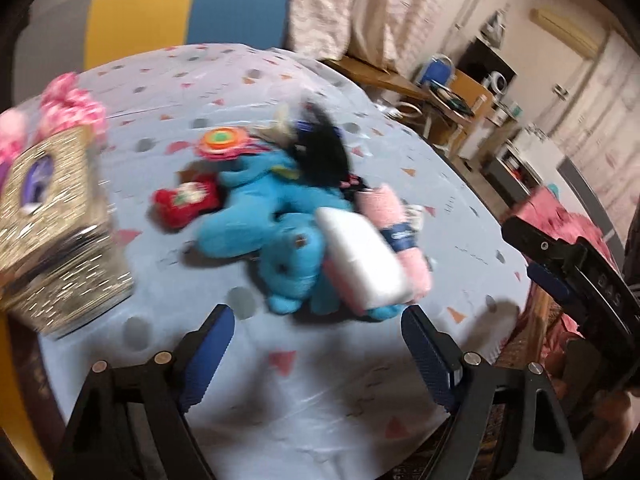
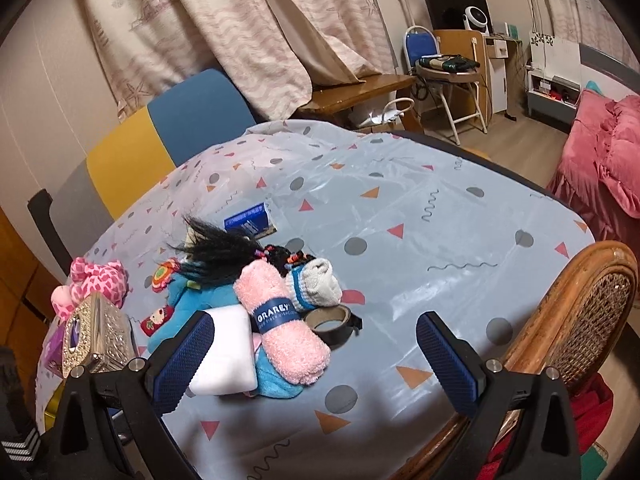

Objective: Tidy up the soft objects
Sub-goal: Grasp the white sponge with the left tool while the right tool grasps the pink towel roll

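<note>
pink rolled towel [image 2: 286,330] carries a blue band reading "orarey".

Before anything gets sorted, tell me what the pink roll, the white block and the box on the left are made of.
Pink roll: fluffy microfibre-like cloth, looped matte pile, paper band.
White block: probably foam or sponge, smooth and matte.
Box: hard, glittery, seemingly studded or metallic; its exact material is unclear.

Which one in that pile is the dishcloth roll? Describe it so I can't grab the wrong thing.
On the round table's patterned cloth, find the heap of soft things left of centre. At its near end, over the blue plush toy, lies the pink rolled towel, between the white foam block and the black tape roll. It alone is fluffy pink with a dark blue lettered band around its middle.
</note>
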